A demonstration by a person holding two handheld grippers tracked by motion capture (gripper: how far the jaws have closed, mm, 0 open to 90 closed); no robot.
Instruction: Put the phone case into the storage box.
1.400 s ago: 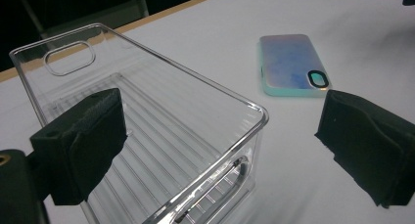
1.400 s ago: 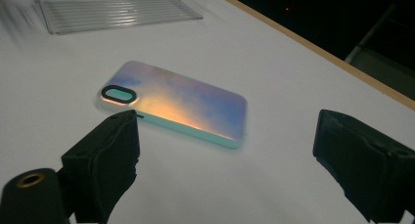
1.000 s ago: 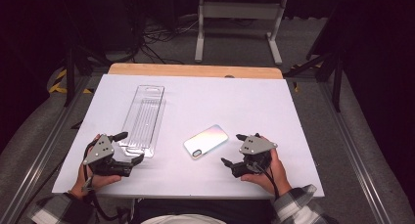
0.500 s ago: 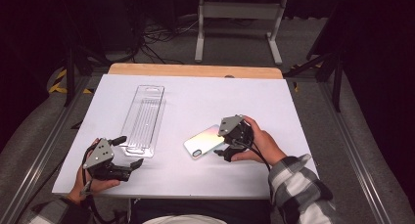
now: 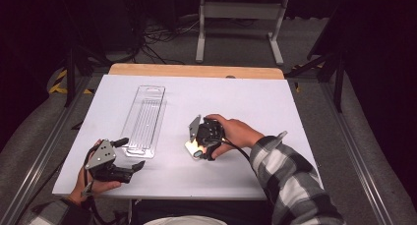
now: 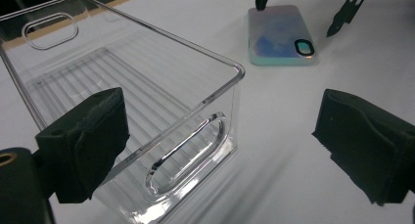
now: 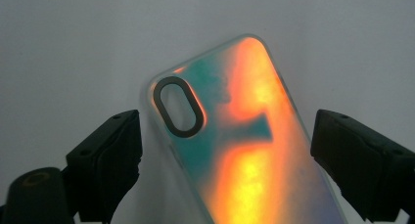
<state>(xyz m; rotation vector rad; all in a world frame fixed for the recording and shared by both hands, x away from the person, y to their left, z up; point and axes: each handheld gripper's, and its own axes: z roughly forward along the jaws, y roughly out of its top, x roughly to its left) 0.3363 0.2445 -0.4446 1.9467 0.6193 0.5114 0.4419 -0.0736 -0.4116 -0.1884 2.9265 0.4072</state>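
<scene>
An iridescent phone case [image 7: 244, 136] lies flat on the white table [image 5: 275, 112], camera cutout toward me. My right gripper [image 7: 225, 155] hangs low over it, open, one black jaw on each side of the case and neither touching it. In the high view the right gripper [image 5: 197, 144] covers most of the phone case [image 5: 191, 147]. A clear ribbed plastic bin [image 5: 145, 119] stands left of centre. Near the table's front left my left gripper [image 5: 132, 154] is open and holds nothing. In the left gripper view the left gripper [image 6: 225, 145] points at the bin's [image 6: 122, 87] near end, with the phone case [image 6: 279, 35] beyond.
A wooden strip [image 5: 196, 70] runs along the table's far edge. Metal rails [image 5: 44, 151] flank the table on both sides. Bare white surface spreads over the table's far half and right side.
My right gripper has moved from the table's near right edge forward and left, ending over the phone case. The left gripper has hardly shifted.
</scene>
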